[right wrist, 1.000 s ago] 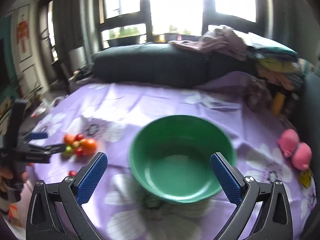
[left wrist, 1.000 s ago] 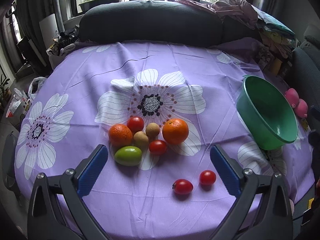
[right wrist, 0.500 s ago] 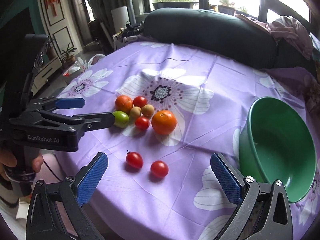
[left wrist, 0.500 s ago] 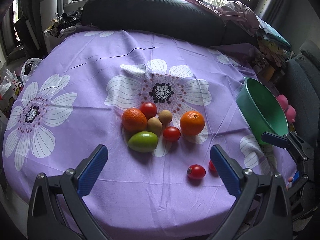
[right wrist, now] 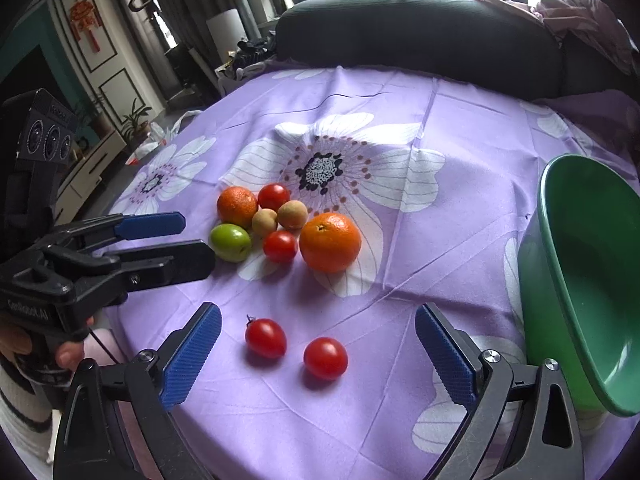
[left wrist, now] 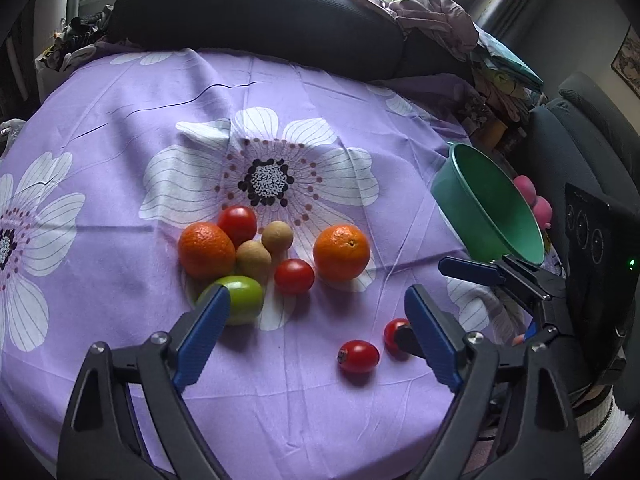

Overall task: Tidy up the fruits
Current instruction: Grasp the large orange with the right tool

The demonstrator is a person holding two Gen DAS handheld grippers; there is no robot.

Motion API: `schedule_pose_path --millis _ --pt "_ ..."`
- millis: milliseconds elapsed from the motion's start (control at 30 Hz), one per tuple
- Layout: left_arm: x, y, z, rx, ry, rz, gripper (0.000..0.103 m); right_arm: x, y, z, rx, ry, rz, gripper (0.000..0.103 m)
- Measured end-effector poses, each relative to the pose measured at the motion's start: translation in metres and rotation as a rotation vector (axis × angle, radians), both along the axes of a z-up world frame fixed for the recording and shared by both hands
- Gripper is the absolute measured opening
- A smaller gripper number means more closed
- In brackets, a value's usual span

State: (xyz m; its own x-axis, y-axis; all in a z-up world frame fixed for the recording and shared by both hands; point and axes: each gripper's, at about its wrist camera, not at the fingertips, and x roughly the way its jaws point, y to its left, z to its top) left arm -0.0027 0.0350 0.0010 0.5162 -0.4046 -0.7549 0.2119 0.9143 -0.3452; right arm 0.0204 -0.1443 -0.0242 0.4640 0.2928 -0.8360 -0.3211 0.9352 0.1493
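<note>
A cluster of fruit lies on the purple flowered cloth [left wrist: 120,128]: two oranges [left wrist: 341,253] [left wrist: 206,250], a green fruit [left wrist: 238,299], two brown round fruits [left wrist: 253,258], and red tomatoes [left wrist: 294,276]. Two loose tomatoes [right wrist: 265,338] [right wrist: 325,357] lie nearer the front edge. A green bowl [right wrist: 588,280] stands at the right. My left gripper [left wrist: 316,334] is open, just short of the cluster. My right gripper [right wrist: 318,354] is open, with the two loose tomatoes between its fingers. Both are empty.
A dark sofa back [left wrist: 256,12] runs behind the table, with piled clothes [left wrist: 436,20] at the right. A pink toy [left wrist: 534,200] sits behind the bowl. The table edge is close to both grippers.
My right gripper swung left from the bowl toward the two loose tomatoes and moved closer. My left gripper moved closer to the fruit cluster.
</note>
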Motion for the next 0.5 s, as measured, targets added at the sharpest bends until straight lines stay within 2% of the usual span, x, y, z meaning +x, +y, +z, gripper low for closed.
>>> schedule_pose_path --millis 100,200,333,433,467,500 --pt "0.012 -0.01 -0.006 0.008 0.013 -0.042 0.079 0.012 0.002 -0.01 -0.031 0.014 -0.014 0.091" --pt "0.025 -0.016 -0.013 0.008 0.032 -0.063 0.077 0.021 -0.002 -0.017 -0.015 0.03 -0.021 0.089" --pt "0.041 -0.022 -0.021 -0.009 0.063 -0.075 0.064 0.032 -0.003 -0.025 0.004 0.051 -0.026 0.087" --pt "0.049 -0.025 -0.026 -0.004 0.081 -0.084 0.063 0.039 -0.002 -0.029 0.005 0.058 -0.017 0.082" --pt "0.051 -0.026 -0.028 -0.007 0.086 -0.087 0.06 0.041 -0.001 -0.031 0.005 0.061 -0.018 0.082" --pt "0.053 -0.026 -0.029 -0.009 0.092 -0.09 0.051 0.044 -0.001 -0.032 0.01 0.067 -0.02 0.081"
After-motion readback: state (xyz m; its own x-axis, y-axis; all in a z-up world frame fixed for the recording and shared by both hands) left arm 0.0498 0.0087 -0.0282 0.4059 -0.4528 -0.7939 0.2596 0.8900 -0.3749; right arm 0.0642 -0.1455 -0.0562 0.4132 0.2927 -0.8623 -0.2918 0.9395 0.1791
